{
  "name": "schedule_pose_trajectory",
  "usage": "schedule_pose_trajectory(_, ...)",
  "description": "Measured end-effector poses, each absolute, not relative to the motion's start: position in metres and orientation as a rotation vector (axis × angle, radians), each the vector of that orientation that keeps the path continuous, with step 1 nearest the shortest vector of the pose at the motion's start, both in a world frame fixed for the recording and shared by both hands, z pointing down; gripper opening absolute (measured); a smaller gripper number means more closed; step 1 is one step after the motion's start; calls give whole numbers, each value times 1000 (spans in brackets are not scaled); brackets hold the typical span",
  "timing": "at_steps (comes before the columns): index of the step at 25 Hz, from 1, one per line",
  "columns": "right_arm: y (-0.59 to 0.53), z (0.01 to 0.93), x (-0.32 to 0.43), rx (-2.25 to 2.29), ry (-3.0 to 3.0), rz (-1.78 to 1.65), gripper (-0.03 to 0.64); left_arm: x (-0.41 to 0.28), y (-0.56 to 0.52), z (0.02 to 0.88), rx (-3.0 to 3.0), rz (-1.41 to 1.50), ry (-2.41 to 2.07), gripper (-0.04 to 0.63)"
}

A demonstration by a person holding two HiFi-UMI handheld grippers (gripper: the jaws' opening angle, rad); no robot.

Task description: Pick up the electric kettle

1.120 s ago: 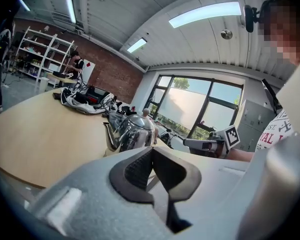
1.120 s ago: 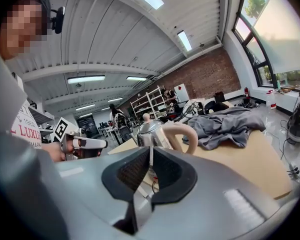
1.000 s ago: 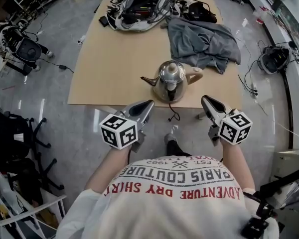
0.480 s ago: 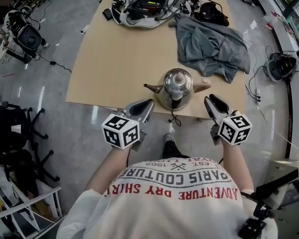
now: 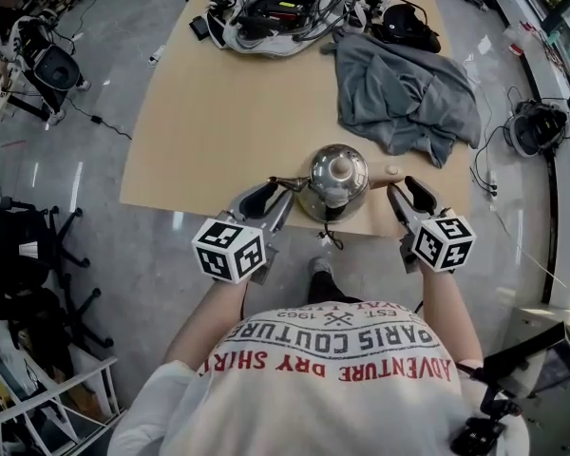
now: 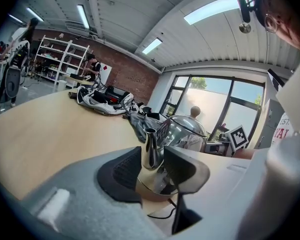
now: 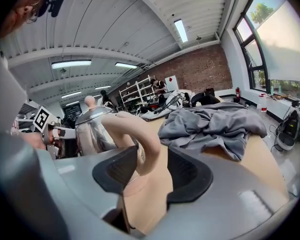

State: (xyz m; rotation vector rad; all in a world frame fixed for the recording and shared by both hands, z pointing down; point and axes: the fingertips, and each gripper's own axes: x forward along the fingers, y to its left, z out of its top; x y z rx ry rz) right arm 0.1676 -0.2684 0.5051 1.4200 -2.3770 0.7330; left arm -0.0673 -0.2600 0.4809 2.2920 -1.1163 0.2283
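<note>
Kettle (image 5: pixel 337 174) sits on my table (image 5: pixel 218 131). My left gripper (image 5: pixel 269 198) has just opened around its spout (image 6: pixel 150 149), my right gripper (image 5: pixel 407 191) around its handle (image 7: pixel 142 144), neither squeezing.

Tan counter (image 5: pixel 209 131), bare over its left part. Grey cloth (image 5: pixel 404 88), crumpled, on the counter's right part. Heap of cables and gear (image 5: pixel 280 8) at the far edge; black bag (image 5: pixel 407 27) just beside it. Black office chair (image 5: pixel 24 255) on the grey floor (image 5: pixel 104 207), left. Black-and-white device (image 5: pixel 535 126) with cord, on the floor, right. White shelving (image 6: pixel 60 59) before a brick wall (image 6: pixel 132 76).
</note>
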Motion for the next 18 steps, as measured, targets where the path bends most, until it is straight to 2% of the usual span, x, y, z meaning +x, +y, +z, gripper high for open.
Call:
schedule_pose_trajectory(11,-283,516,154,1382,-2394,752,179,-58,-274,487,2280,243,-1123,146)
schedule_pose_trajectory(15,-284,519,153,1394,-2390,766,136,-55,-275,487,2292,232,-1107,115)
schedule_pose_trajectory(18,-285,519,153,1406,-2392,768,135,-55,-275,486,2304,230,-1107,109)
